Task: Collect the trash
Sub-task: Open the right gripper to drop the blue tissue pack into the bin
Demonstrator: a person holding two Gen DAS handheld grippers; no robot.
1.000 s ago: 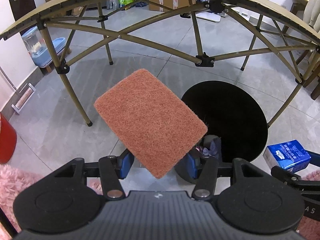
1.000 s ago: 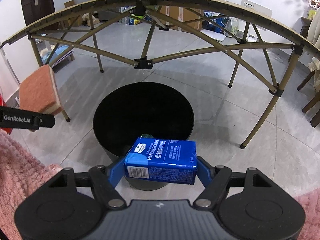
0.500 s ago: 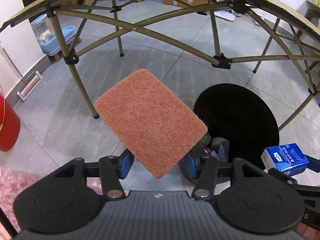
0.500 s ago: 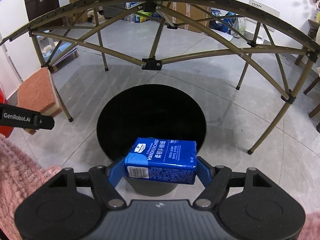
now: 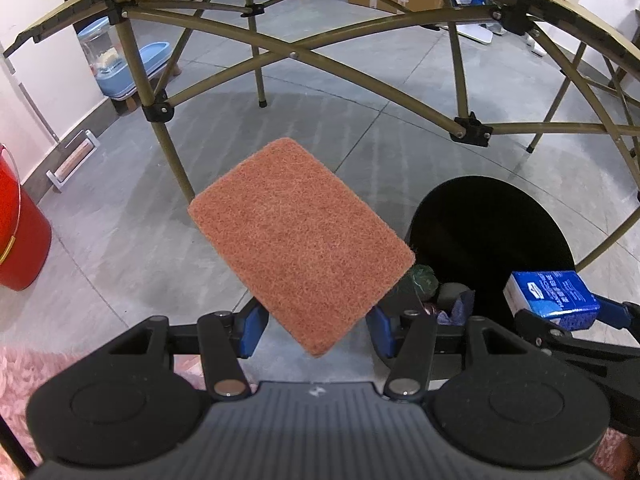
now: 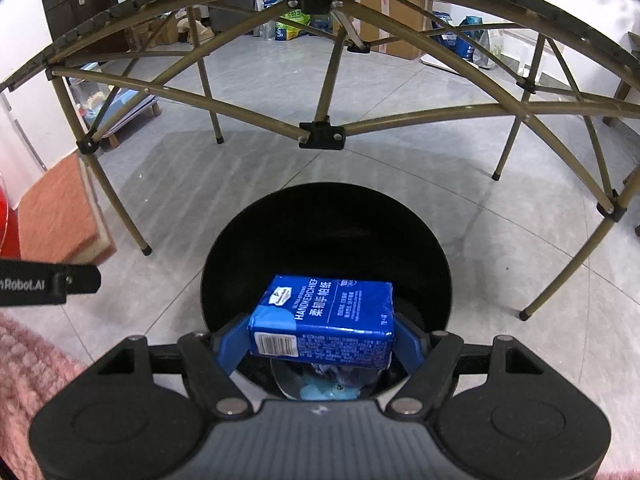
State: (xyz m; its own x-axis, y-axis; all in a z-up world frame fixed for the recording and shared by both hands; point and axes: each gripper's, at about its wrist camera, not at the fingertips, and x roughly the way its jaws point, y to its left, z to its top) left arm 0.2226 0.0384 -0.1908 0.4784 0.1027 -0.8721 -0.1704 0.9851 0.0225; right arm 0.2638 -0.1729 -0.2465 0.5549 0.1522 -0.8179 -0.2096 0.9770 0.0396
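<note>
**Inspector:** Left side, report.

**Assistant:** The left gripper is clamped on an orange scouring pad. The pad sits tilted between the blue fingers, one corner hanging low toward the camera. It is held above the grey tiled floor, beside the bin and not over its mouth.

**Inspector:** Right side?

**Assistant:** The right gripper grips a blue tissue pack by its two short ends, printed face up. The pack hangs over the near edge of the black round trash bin. The left wrist view shows the same pack at the bin's right edge.

**Inspector:** Contents of the bin?

**Assistant:** Some crumpled waste lies inside at the near wall: dark green and purplish pieces in the left view, something light blue under the pack in the right view. I cannot identify them.

**Inspector:** Surroundings?

**Assistant:** A folding table frame stands behind the bin. A red bucket stands at far left. Pink fluffy fabric shows at the lower edge.
</note>
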